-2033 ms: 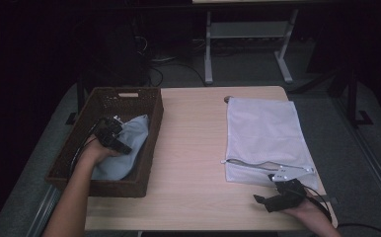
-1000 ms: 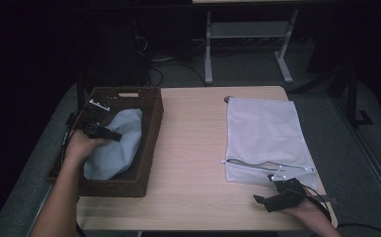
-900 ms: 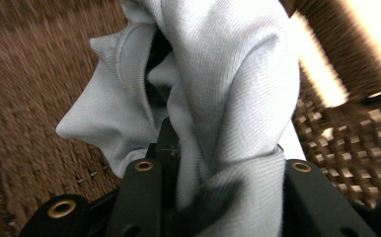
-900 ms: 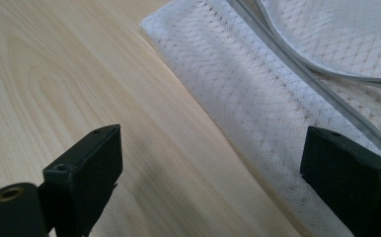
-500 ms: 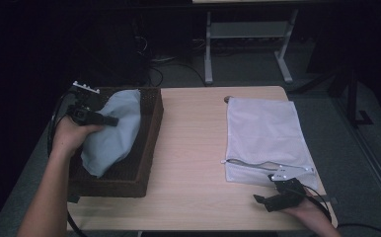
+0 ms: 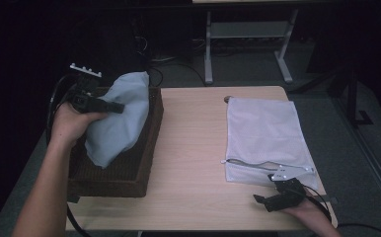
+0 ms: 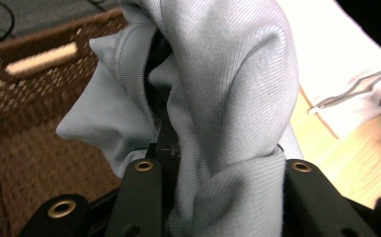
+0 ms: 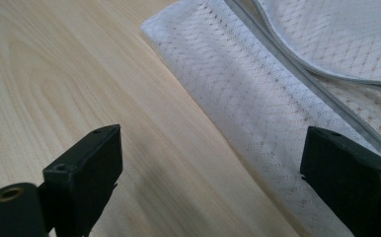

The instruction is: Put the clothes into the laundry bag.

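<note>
1. Vs. the earlier high-view frames: the light-blue cloth point(image 6: 117, 118), first bunched low inside the wicker basket point(image 6: 129, 180), was seen lifted well above the basket floor, its top bulging over the basket's far rim and its lower corner hanging down inside.
2. The left gripper point(image 6: 110, 106) was found raised with it, now held above the basket's far-left corner; earlier it was down inside the basket.
3. The right gripper point(image 6: 272, 200) was unchanged in place, at the table point(image 6: 193, 148) edge, well apart from the basket on the opposite side.
4. The white mesh bag point(image 6: 267, 133) was unmoved, flat on the table, far side from the basket, zip edge toward the person.
5. Left gripper view: the cloth point(image 7: 228, 98) was shown pinched between the black jaws, fabric bunched thick betw. them, w/ the basket weave point(image 7: 35, 148) below and behind. That grip was not legible from the high view.
6. Right gripper view: jaws were spread wide w/ nothing betw. them, over bare table point(image 8: 80, 74) and the bag's mesh edge point(image 8: 257, 108); zip seam detail was seen here, hardly so from above.
7. High view alone gave the basket-to-bag layout and both forearms.
</note>
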A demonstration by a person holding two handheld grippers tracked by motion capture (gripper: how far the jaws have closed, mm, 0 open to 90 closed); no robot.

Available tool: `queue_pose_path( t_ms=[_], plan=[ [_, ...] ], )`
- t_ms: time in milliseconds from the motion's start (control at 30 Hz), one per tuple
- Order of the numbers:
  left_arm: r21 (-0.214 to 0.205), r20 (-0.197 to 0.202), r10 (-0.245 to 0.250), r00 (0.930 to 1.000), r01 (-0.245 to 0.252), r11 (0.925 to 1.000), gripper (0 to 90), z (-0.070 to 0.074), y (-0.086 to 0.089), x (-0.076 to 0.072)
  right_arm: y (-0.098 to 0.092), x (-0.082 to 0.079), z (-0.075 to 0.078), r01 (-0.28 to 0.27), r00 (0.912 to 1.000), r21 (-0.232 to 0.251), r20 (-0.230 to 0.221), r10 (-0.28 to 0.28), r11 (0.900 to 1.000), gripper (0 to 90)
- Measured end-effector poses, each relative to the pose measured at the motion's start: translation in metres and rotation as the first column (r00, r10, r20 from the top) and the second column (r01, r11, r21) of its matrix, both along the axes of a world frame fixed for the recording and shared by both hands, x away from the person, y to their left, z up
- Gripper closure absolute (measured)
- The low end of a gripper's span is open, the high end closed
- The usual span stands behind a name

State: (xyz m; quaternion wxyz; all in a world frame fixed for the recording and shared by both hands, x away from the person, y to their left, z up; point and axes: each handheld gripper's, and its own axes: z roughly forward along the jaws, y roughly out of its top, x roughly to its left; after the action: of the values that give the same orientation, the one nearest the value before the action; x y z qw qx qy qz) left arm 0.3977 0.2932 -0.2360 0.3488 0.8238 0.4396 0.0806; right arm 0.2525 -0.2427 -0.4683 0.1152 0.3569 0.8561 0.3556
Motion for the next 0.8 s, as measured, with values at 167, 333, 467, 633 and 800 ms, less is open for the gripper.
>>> queue_pose_path(
  t_ms=[167,333,467,633,800],
  plan=[
    [0.001,0.027,-0.039,0.9989,0.039,0.9992,65.4,0.013,-0.023,-0.001,0.0,0.0,0.0,-0.001,1.0,0.002,0.001,0.001,1.0,8.3],
    [-0.006,0.038,-0.079,0.9962,0.079,0.9969,65.4,0.02,-0.046,-0.001,0.0,0.0,0.001,-0.002,1.0,0.008,0.002,0.002,1.0,8.3],
    [-0.01,0.045,-0.111,0.9928,0.112,0.9937,65.4,0.024,-0.066,0.0,0.0,0.0,0.001,-0.003,1.0,0.011,0.003,0.003,0.9999,8.2],
    [-0.019,0.052,-0.155,0.9866,0.156,0.9876,65.3,0.025,-0.091,0.003,0.0,0.0,0.001,-0.005,1.0,0.014,0.006,0.005,0.9999,8.2],
    [-0.02,0.05,-0.183,0.9819,0.184,0.9828,65.3,0.022,-0.111,0.004,-0.001,0.0,0.002,-0.005,0.9999,0.016,0.012,0.005,0.9999,8.3]
  ],
)
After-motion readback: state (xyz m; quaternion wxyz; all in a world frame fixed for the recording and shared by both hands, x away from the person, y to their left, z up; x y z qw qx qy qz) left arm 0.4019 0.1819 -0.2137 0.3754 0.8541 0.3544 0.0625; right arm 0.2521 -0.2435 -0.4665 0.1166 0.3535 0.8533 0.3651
